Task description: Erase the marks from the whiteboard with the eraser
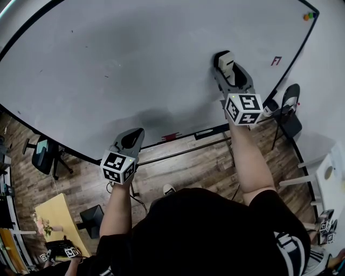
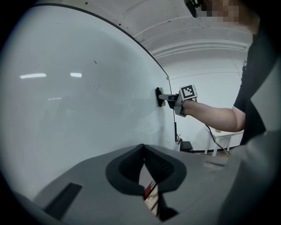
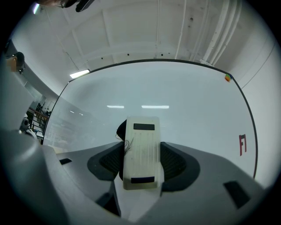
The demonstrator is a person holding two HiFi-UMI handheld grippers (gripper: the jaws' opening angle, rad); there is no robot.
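A large whiteboard [image 1: 135, 64] fills the head view. My right gripper [image 1: 226, 67] is shut on a cream eraser [image 1: 226, 60], whose dark pad presses against the board; the eraser [image 3: 141, 151] stands between the jaws in the right gripper view. A small red mark [image 1: 276, 61] lies to the eraser's right, also visible as the red mark [image 3: 242, 145]. A few faint dark specks [image 1: 105, 76] dot the board's left half. My left gripper [image 1: 131, 139] hangs near the board's lower edge, shut and empty; its jaws meet in the left gripper view [image 2: 143, 163].
A marker tray [image 1: 183, 136] with a red marker [image 1: 170, 137] runs under the board. Coloured magnets [image 1: 308, 16] sit at the top right corner. A black chair [image 1: 287, 110], a swivel chair [image 1: 46, 156] and a yellow table [image 1: 56, 221] stand on the wooden floor.
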